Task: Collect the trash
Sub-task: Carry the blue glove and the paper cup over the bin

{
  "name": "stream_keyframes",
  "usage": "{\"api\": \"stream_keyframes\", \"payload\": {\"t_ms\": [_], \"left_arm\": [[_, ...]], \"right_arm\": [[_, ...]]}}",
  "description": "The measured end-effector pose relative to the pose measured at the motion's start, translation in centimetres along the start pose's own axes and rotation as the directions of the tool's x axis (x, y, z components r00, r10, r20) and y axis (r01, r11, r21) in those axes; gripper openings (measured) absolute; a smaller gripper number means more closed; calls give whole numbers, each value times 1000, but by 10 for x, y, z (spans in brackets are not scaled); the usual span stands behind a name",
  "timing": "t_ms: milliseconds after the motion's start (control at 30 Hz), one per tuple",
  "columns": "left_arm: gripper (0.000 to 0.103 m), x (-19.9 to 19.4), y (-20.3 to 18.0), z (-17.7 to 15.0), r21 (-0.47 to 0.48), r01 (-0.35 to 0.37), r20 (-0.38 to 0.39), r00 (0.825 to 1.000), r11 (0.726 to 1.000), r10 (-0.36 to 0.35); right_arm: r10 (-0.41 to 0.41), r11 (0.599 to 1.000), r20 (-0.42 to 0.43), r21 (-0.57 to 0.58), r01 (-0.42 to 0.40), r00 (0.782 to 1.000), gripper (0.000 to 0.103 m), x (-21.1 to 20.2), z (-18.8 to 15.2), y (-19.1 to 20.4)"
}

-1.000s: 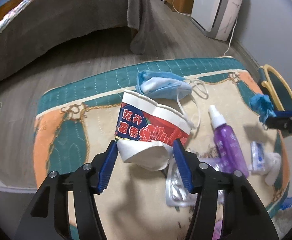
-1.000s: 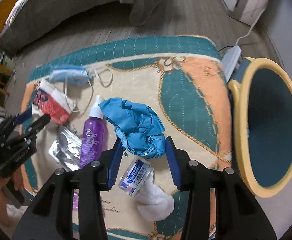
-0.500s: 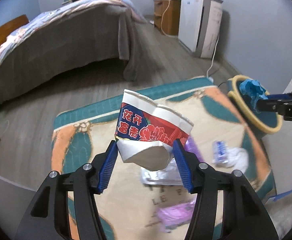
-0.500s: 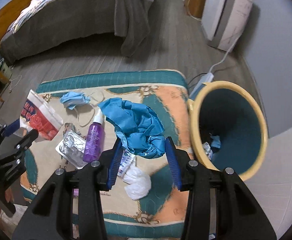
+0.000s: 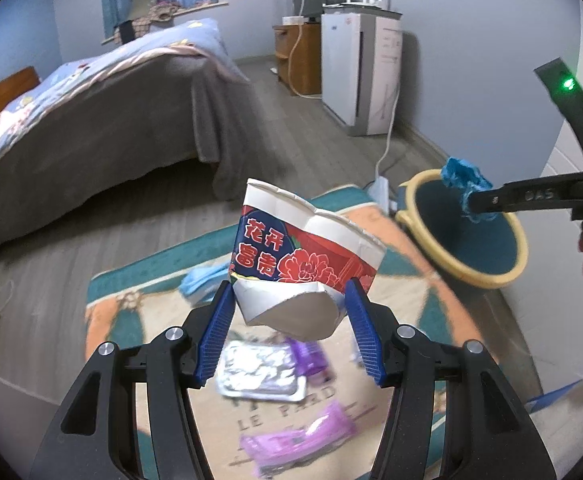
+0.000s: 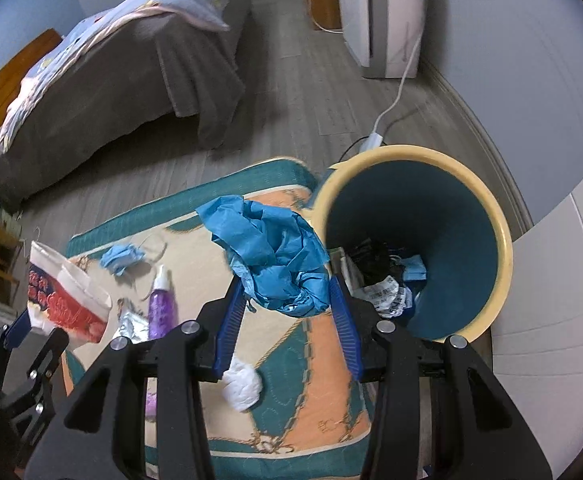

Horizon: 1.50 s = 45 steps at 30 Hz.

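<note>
A crushed paper cup (image 5: 307, 264) is pinched at its folded lower end by the left gripper (image 5: 289, 330), with the jaws pressed against both sides. The cup is held in the air above the rug (image 5: 139, 312). It is judged to be light, thin-walled and easily deformed; a firm grip on the flattened base is advised, since the open rim offers no stiffness.

A crumpled blue glove (image 6: 275, 260) is pinched by the right gripper (image 6: 287, 320), jaws closed on its lower folds. It is held near the rim of the bin (image 6: 503, 256), over the rug's far right corner, not yet over the opening. The glove is judged to be soft, limp and slightly slick; a grip on the bunched middle is preferred, so that loose ends do not snag the rim.

A face mask (image 6: 121, 258), a spray bottle (image 6: 161, 306), a foil packet (image 5: 259, 372) and a wad of tissue (image 6: 243, 386) are left on the rug.
</note>
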<state>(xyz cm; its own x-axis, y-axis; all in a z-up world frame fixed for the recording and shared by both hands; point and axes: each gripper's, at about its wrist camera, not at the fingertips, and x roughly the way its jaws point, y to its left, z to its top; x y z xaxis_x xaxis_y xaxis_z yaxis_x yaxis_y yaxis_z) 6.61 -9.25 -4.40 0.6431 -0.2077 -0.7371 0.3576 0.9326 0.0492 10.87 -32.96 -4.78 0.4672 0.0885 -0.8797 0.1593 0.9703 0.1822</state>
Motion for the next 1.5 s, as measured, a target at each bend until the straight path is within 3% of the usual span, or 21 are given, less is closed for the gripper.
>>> {"api": "stream_keyframes", "payload": {"t_ms": [733,1033,1267,1500], "left_arm": [[58,80,-89,46,125,114,-79,991,986,-105],[58,112,-130,57,182,147,-111,986,972,-128],[59,129,-161,55,195,191,-137,977,962,-166],[58,143,-190,55,270,204,-151,974,941,-168]], "right_arm": [[-69,983,-29,167,73,997,43,37,25,-94],[-124,938,-38,321,130,992,43,35,20,-133],[-140,914,-63,376,154,988,43,41,17,-147],[-147,899,-76,405,165,986,43,46,16,-153]]}}
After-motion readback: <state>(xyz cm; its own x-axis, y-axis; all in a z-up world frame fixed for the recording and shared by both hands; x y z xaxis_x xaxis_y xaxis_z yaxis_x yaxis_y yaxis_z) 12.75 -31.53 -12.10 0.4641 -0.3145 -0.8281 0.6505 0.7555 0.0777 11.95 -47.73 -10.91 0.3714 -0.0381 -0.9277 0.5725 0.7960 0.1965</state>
